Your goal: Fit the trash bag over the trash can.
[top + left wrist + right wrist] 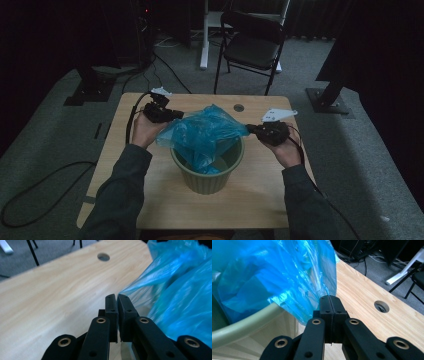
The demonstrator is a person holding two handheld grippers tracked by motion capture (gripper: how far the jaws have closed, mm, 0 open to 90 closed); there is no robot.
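High view: one wooden desk [150, 200] with a round cable hole [238, 107] near its far edge; one pale green bin [207, 177] stood at the middle of the desk, a blue plastic bag [202, 132] bunched over its mouth and hanging partly inside. The left hand-held gripper [167, 116] lay at the bag's left edge and the right hand-held gripper [252, 130] at its right corner, each carried by a hand on a dark-sleeved forearm that entered from the bottom; the bag spread between the two. A black folding chair [252, 42] stood on grey carpet [50, 145] beyond the desk. Left gripper view: the left hand-held gripper [117, 297] had its jaws closed down to a thin slit, with a corner of the blue plastic bag [180, 305] running in at the tips, so it appeared pinched there; the bag filled the right side, bare desk [50, 302] and the cable hole [103, 257] lay to the left. Right gripper view: the right hand-held gripper [329, 298] had its jaws pressed fully together on the lower edge of the blue plastic bag [274, 272], which rose above and to the left; the bin [244, 325] rim curved beneath the bag at lower left, and the desk [362, 295] with the cable hole [381, 306] showed at right.
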